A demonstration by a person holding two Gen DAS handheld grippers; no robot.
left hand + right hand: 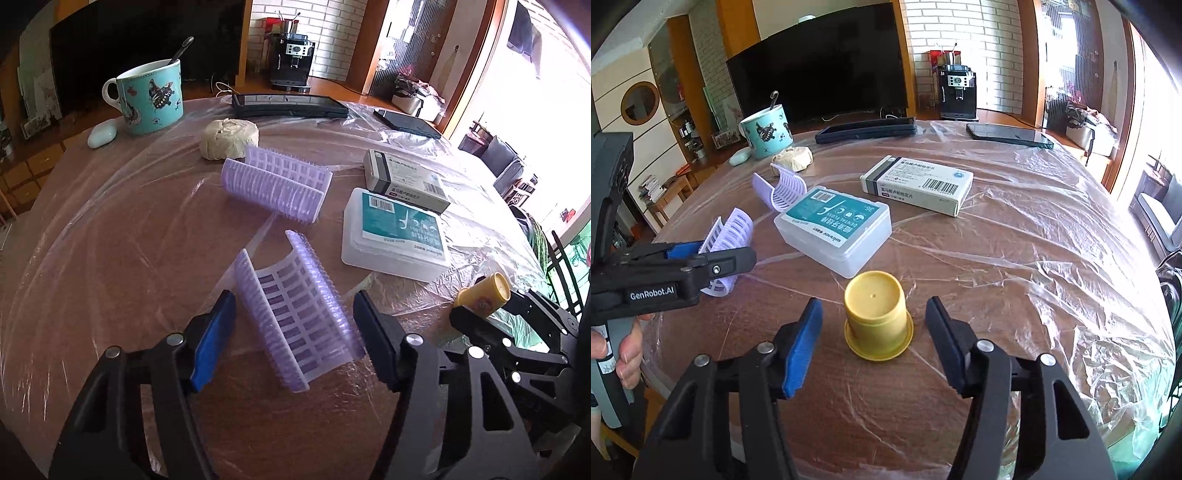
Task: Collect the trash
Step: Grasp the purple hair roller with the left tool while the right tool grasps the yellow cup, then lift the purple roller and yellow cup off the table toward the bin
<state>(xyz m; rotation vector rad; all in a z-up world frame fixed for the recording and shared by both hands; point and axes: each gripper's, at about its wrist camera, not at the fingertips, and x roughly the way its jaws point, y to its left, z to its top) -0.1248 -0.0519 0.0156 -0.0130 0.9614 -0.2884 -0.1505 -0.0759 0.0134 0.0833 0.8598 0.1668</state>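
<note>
Left gripper (293, 332) stood apart, its blue foam pads flanking a ribbed lilac plastic half-cylinder (295, 317) without contact. Right gripper (873, 341) likewise bracketed an inverted yellow flanged cap (876, 317), untouched, on the wrinkled film-covered round table (1034, 295).

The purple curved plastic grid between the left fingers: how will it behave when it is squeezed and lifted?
The purple grid piece looks thin and full of slots, so it is probably light and may flex under the left gripper. It rests on one curved edge, so a push may rock or tip it. The plastic sheet beneath looks smooth; the piece might slide.
</note>
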